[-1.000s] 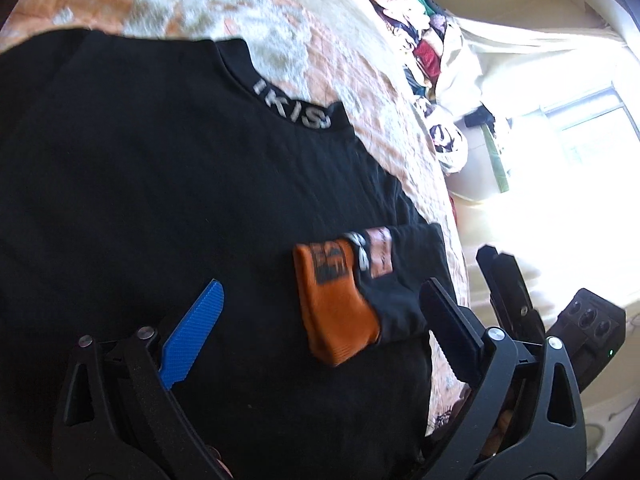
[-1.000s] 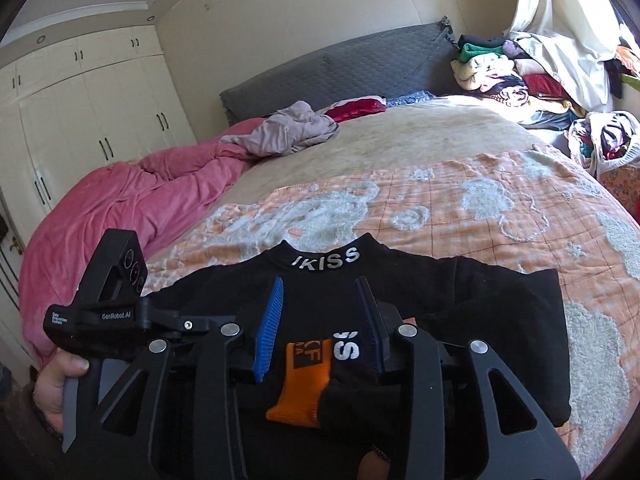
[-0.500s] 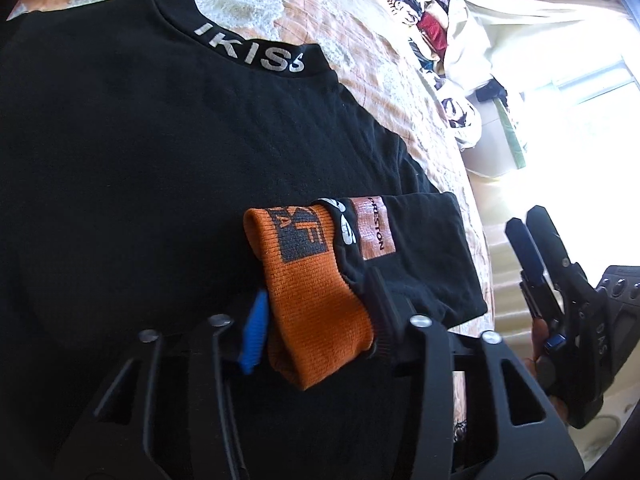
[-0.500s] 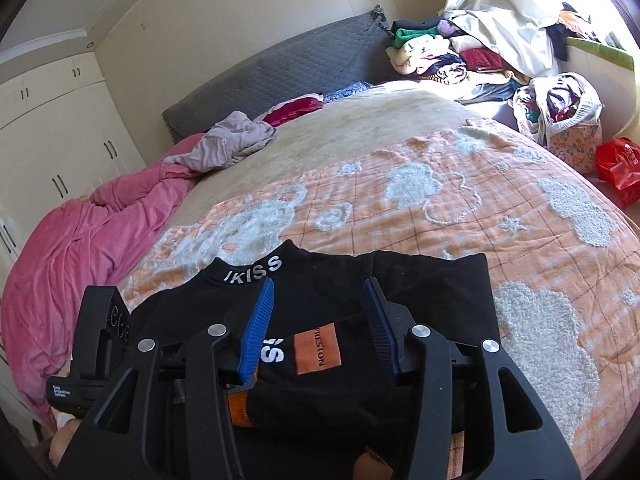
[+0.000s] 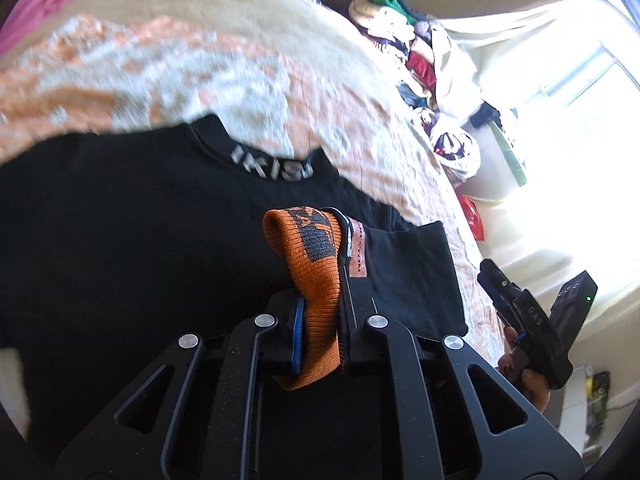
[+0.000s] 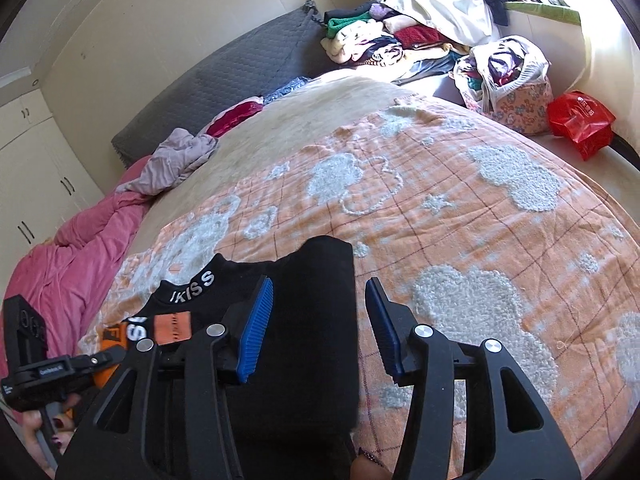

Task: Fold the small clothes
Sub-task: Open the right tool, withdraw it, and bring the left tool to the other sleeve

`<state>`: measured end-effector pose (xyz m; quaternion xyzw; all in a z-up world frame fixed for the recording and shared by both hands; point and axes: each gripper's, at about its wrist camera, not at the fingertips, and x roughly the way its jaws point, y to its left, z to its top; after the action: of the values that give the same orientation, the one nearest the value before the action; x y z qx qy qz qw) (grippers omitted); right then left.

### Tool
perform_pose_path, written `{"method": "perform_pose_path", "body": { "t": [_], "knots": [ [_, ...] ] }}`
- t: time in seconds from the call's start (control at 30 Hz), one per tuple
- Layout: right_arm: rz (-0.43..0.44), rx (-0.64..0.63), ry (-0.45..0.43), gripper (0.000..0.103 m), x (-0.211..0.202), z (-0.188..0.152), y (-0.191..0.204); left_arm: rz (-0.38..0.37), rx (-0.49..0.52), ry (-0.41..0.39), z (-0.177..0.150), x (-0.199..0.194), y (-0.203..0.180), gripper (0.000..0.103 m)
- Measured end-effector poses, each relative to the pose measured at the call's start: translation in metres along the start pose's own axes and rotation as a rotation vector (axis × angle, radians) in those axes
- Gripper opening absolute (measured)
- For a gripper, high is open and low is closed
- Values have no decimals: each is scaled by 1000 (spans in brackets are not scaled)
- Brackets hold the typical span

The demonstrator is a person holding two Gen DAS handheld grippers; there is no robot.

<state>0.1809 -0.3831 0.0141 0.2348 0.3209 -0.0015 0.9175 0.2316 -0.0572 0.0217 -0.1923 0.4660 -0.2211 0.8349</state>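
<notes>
A black top with "IKISS" on its collar lies flat on the orange bedspread; it also shows in the right wrist view. My left gripper is shut on the orange cuff of the top's sleeve and holds it raised over the body; the cuff also shows in the right wrist view. My right gripper is open and empty, with its jaws apart over the right edge of the folded black sleeve. It also shows at the right of the left wrist view.
The orange bedspread with white cloud patches stretches ahead. A pink duvet lies at the left, a grey garment further back. Piled clothes, a laundry basket and a red bag stand at the far right.
My left gripper has shut on the orange cuff and lifted it. My right gripper has moved right, off the cuff, to the right edge of the top.
</notes>
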Motion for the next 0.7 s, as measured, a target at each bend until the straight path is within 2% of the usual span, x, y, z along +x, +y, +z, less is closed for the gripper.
{"method": "perform_pose_path", "body": {
  "t": [0.2,0.53,0.6,0.67,0.7],
  "knots": [
    [-16,-66,8,47,4,-6,15,50,23,-69,4,-38,12,6],
    [5,-215,27,47,11,-22,51,135,-4,-65,-12,-37,41,6],
    [18,-254,41,47,13,-28,61,169,-4,-74,-15,-38,44,9],
    [34,-303,58,47,17,-35,72,228,14,-109,-17,-44,45,25],
    [42,-327,65,48,18,-39,78,241,28,-120,-18,-46,44,28]
  ]
}}
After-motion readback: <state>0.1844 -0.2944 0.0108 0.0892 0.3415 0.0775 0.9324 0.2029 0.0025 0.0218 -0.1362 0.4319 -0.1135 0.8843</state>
